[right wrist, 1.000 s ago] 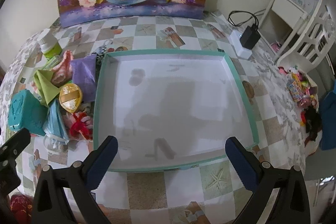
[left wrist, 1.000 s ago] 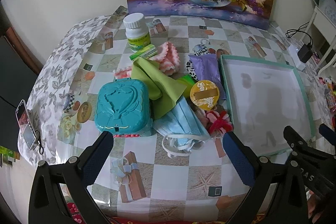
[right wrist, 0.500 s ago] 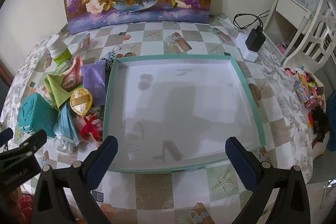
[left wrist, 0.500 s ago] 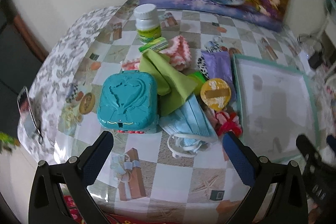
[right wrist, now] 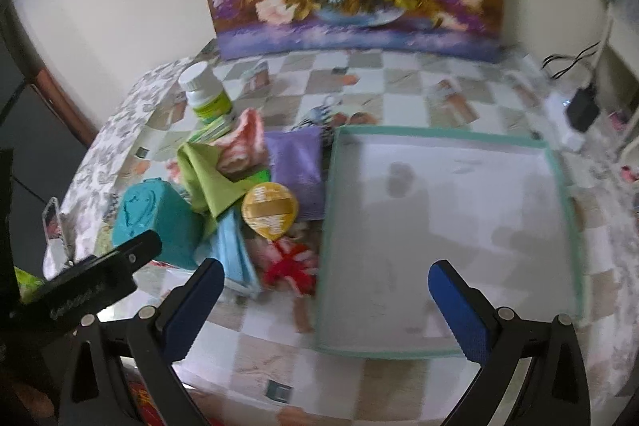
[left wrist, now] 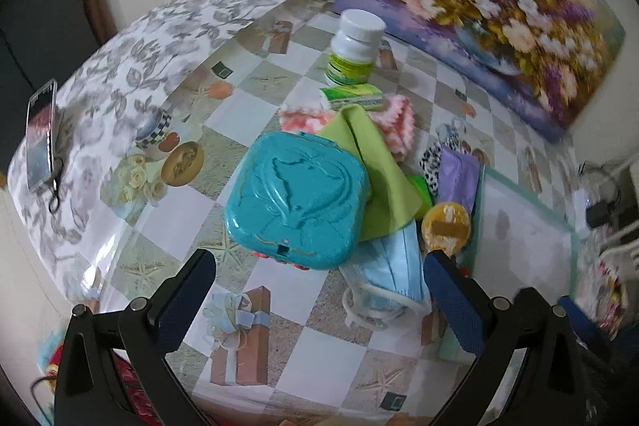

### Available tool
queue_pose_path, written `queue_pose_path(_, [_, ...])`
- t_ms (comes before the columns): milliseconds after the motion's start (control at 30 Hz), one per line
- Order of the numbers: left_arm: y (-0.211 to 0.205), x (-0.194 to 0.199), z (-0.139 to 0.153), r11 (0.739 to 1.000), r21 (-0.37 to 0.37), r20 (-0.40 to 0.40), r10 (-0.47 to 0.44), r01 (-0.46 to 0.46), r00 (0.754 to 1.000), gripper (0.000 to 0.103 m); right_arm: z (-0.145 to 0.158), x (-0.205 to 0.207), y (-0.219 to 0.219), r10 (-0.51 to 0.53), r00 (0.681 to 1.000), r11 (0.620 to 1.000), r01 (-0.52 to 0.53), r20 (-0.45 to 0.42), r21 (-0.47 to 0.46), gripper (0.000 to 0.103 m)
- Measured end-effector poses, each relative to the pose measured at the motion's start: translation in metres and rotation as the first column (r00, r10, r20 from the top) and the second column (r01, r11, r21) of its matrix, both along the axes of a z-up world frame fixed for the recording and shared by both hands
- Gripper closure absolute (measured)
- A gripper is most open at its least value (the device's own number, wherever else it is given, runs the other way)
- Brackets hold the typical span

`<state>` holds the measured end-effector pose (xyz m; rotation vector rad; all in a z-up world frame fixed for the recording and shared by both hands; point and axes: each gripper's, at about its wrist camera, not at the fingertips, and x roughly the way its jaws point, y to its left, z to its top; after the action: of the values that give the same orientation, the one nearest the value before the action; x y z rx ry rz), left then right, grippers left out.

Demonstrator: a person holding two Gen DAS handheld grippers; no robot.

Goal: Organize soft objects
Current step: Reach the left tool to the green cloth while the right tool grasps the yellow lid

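Left gripper (left wrist: 319,290) is held wide open, nothing between the fingers, aimed at the teal box (left wrist: 297,204). The box is hard; probably in the way. Soft items are heaped just right of it on the bench (left wrist: 279,310): green cloth (left wrist: 375,162), blue mask (left wrist: 393,272), pink knit (right wrist: 243,142), purple cloth (right wrist: 297,166). Tray (right wrist: 559,162) sits empty at right, likely the destination. Right gripper (right wrist: 325,304) is held wide open, empty, at the tray's near-left corner.

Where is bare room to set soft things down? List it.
Inside the tray: its whole white floor is bare. Also the tablecloth between the left tongs and the teal box. Crowded: the pile left of the tray, from the bottle to the blue mask.
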<state>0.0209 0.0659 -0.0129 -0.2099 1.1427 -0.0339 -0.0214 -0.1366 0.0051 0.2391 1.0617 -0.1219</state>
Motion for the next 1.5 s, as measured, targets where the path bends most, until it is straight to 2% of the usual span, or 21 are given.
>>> queue_pose_path(167, [0.010,0.005,0.003,0.998,-0.055,0.019,0.024,-0.023,1.000,0.000,-0.011,0.016,-0.010,-0.041,0.999,0.998,0.043,-0.028,0.049,0.008])
queue_pose_path(333, [0.019,0.017,0.021,0.996,-0.085,0.065,0.034,-0.029,0.997,0.000,-0.011,0.030,-0.015,-0.060,0.997,0.996,0.063,-0.047,0.068,0.009])
queue_pose_path(467, [0.013,0.038,0.039,0.997,-0.081,0.081,-0.001,0.008,0.997,0.000,-0.009,0.048,-0.010,-0.057,0.996,0.995,0.062,-0.068,0.079,0.009])
queue_pose_path(567, [-0.002,0.056,0.046,0.998,-0.031,0.059,-0.059,0.061,0.996,0.000,-0.012,0.063,-0.005,-0.059,0.994,0.993,0.068,-0.093,0.092,0.009])
queue_pose_path(633, [-0.009,0.066,0.044,0.998,-0.006,0.027,-0.055,0.055,0.998,0.000,-0.016,0.071,-0.002,-0.052,0.993,0.992,0.063,-0.102,0.108,0.010])
queue_pose_path(800, [-0.016,0.089,0.027,0.999,-0.029,-0.053,-0.036,0.035,0.998,0.000,-0.027,0.083,0.004,-0.017,0.993,0.992,0.032,-0.119,0.119,0.016])
queue_pose_path(933, [-0.021,0.104,0.014,1.000,-0.015,-0.096,-0.013,0.011,0.995,0.000,-0.039,0.092,0.004,-0.016,0.991,0.990,0.034,-0.135,0.135,0.020])
queue_pose_path(1200, [-0.026,0.114,-0.006,1.000,0.018,-0.128,-0.011,0.014,0.992,0.000,-0.059,0.096,0.009,0.012,0.985,0.985,0.017,-0.169,0.172,0.030])
queue_pose_path(1300, [-0.025,0.114,-0.011,1.000,-0.001,-0.144,-0.017,0.017,0.989,0.000,-0.064,0.096,0.014,0.030,0.982,0.987,0.000,-0.184,0.158,0.030])
queue_pose_path(1500, [-0.023,0.115,-0.011,1.000,0.006,-0.134,-0.015,0.016,0.991,0.000,-0.071,0.096,0.019,0.043,0.979,0.991,-0.017,-0.200,0.131,0.030])
